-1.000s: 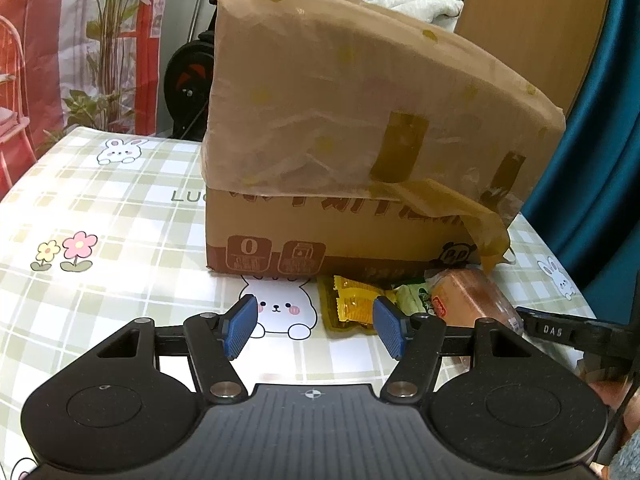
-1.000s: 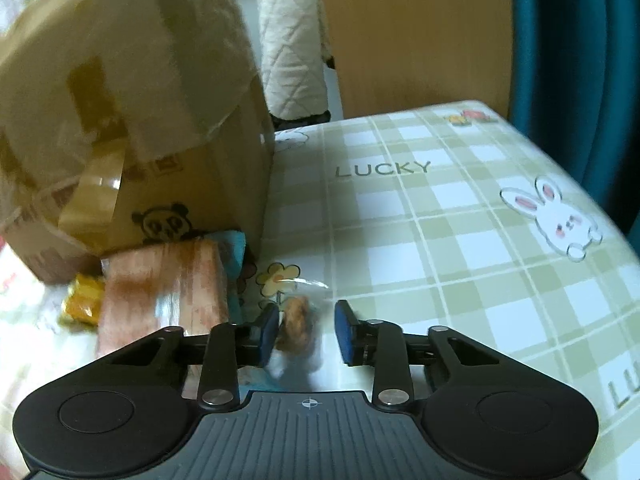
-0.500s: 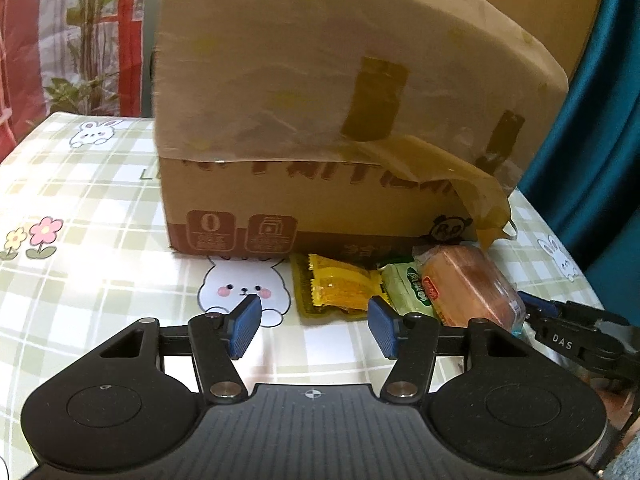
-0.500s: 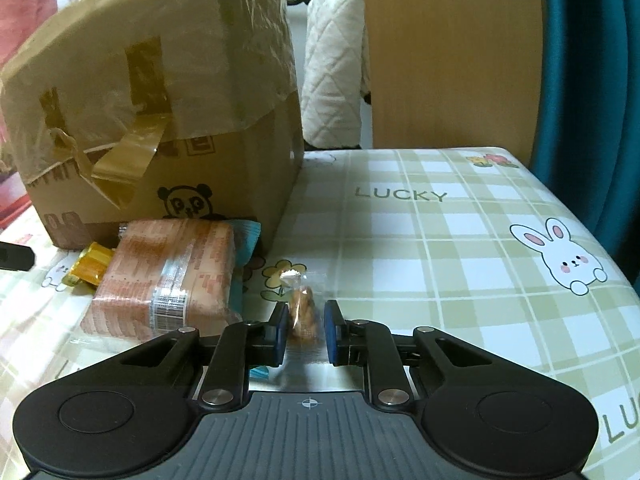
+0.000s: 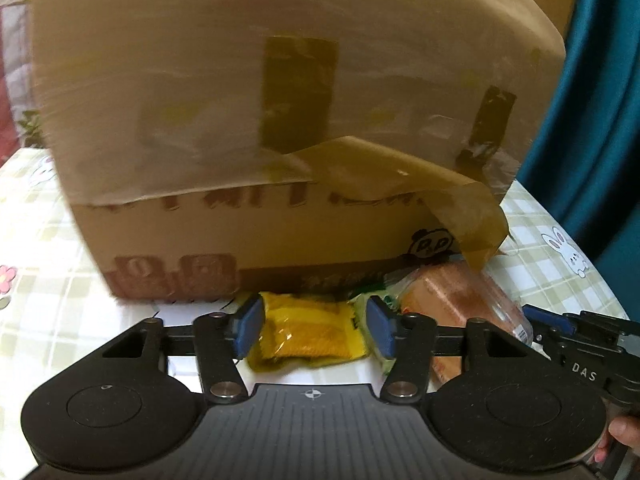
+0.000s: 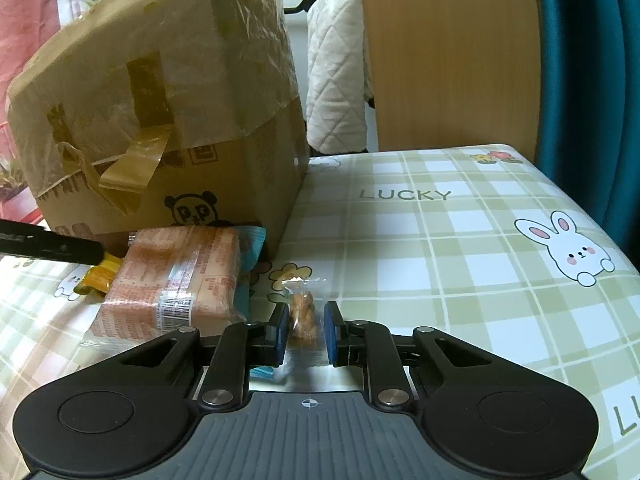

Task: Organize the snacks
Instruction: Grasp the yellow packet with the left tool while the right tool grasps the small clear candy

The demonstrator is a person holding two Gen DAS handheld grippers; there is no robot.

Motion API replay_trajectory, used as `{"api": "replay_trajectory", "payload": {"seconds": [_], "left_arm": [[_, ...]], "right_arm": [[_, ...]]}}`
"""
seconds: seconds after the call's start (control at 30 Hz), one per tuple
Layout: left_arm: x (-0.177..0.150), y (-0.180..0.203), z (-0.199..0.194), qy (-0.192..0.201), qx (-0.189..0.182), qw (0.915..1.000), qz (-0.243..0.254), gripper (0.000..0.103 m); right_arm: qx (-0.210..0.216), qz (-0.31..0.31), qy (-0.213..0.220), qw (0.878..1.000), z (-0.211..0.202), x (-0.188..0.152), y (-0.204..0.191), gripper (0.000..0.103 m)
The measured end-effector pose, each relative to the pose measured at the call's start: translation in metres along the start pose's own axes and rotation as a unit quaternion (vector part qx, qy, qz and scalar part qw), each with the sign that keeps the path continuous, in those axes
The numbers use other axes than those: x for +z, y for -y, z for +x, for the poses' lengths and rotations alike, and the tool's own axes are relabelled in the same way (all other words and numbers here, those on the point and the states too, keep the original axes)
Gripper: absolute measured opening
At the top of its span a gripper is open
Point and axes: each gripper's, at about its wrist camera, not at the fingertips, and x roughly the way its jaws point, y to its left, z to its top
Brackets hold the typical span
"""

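Straddling yellow packet (image 5: 310,332), jaws wide.

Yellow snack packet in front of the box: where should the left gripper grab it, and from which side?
Grip the yellow packet across its middle, coming in low from the front, away from the cardboard box. It lies flat with its side edges facing the open left gripper, whose fingers already straddle it. The green packet crowds its right edge, so keep that finger tight to the yellow wrapper.
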Motion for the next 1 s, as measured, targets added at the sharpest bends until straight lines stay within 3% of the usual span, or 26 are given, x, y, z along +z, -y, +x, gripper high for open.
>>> {"api": "replay_trajectory", "payload": {"seconds": [0.37,0.77,1.0], "left_arm": [[0.000,0.002,0.026,-0.016,0.015,0.9997,0.007,0.054],[-0.041,0.010,0.001,-0.050,-0.041,0.9976,-0.026,0.053],[-0.026,0.022,-0.007,-0.002,-0.015,0.9997,0.018,0.053]], "right_arm": [[0.006,0.006,0.001,1.000,0.000,-0.001,0.002,0.017],[0.006,0.007,-0.002,1.000,0.001,0.000,0.001,0.017],[0.008,0.009,-0.003,1.000,0.001,0.000,0.002,0.017]]}}
